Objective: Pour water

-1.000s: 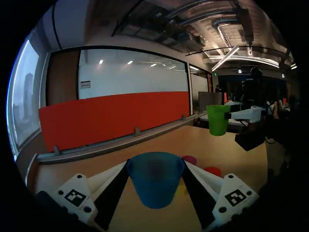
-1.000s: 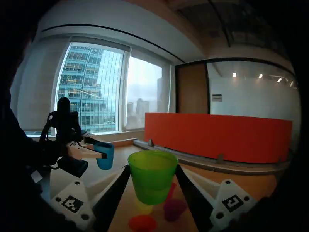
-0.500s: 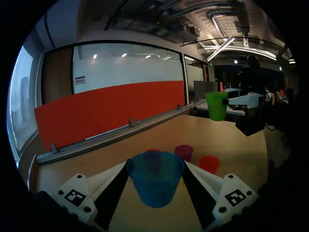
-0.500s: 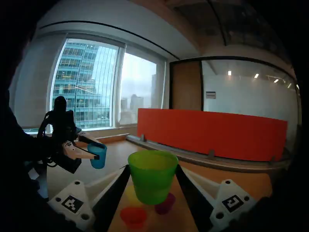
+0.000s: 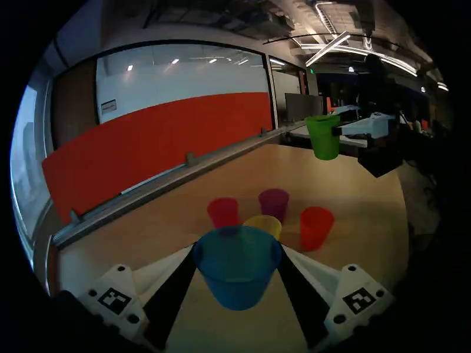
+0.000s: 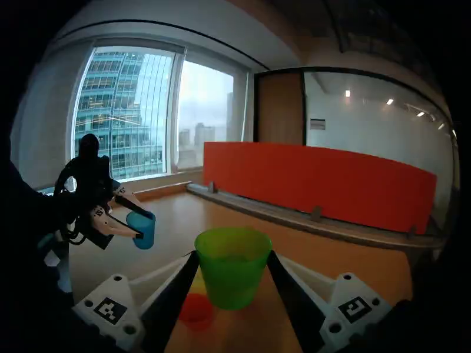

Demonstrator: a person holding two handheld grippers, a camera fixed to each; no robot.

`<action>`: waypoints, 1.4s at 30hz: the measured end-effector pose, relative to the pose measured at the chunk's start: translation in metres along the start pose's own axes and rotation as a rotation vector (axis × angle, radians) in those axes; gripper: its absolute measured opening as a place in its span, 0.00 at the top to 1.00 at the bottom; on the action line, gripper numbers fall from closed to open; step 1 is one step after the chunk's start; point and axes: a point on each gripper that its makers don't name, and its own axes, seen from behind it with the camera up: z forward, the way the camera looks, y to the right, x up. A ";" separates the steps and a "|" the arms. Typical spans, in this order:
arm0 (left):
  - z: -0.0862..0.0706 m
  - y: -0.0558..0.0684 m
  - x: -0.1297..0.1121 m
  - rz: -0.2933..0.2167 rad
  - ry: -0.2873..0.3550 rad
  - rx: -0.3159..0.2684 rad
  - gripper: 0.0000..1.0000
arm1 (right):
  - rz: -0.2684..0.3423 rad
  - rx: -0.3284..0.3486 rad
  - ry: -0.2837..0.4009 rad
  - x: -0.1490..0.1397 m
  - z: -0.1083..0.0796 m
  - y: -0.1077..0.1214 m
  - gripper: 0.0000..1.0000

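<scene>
Black tapered fingers (image 5: 171,294) on white plastic mounts (image 5: 152,274), square black-and-white markers (image 5: 115,300), small screws (image 5: 122,269)

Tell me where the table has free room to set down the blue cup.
Bare table runs between the orange divider and the cluster, and beyond it toward the green cup. Crowded straight ahead of the blue cup: pink cup, purple cup, yellow cup, red cup.
</scene>
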 end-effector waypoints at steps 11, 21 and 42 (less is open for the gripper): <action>0.007 0.012 -0.038 0.025 -0.118 -0.050 0.11 | 0.013 -0.008 -0.130 -0.040 0.001 0.012 0.12; 0.012 0.011 -0.063 0.028 -0.200 -0.071 0.10 | 0.042 -0.012 -0.238 -0.069 0.005 0.020 0.12; 0.023 0.016 -0.089 -0.033 -0.264 -0.127 0.11 | 0.041 0.012 -0.361 -0.118 0.013 0.023 0.12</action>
